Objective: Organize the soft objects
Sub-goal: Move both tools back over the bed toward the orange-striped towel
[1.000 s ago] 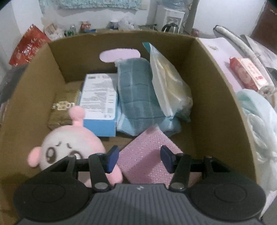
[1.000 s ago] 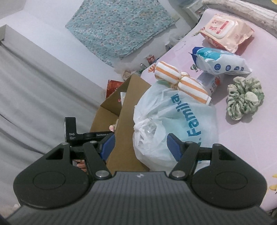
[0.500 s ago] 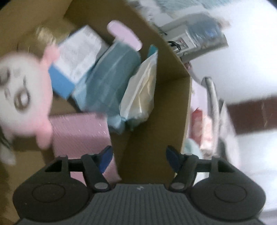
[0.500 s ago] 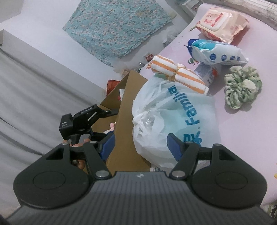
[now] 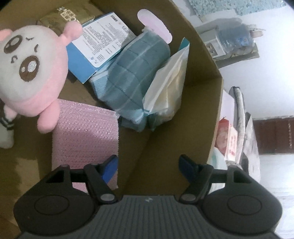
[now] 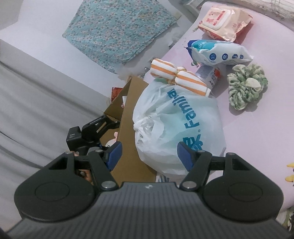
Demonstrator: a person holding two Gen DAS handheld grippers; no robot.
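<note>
My left gripper [image 5: 148,165] is open and empty over the near right wall of a cardboard box [image 5: 200,95]. In the box lie a pink and white plush toy [image 5: 31,71], a pink textured pad [image 5: 86,136], a folded blue towel [image 5: 132,79], a clear bag of pale cloth [image 5: 169,86] and a blue and white carton [image 5: 99,46]. My right gripper [image 6: 148,153] is open and empty just above a white plastic bag [image 6: 176,125] beside the box [image 6: 128,128]. An orange-striped rolled cloth [image 6: 176,75] and a green scrunchie [image 6: 246,84] lie on the pink surface [image 6: 257,132].
Beyond the bag lie a blue and white pack [image 6: 218,53] and a red wipes pack [image 6: 224,22]. My left gripper's body [image 6: 88,132] shows at the box's near edge. A patterned cloth [image 6: 119,27] hangs on the wall. A gold packet [image 5: 69,14] lies at the box's far end.
My left gripper has rolled and shifted right, from above the pink pad to over the box's right wall, its jaws wider open. My right gripper has drifted slightly closer over the white bag.
</note>
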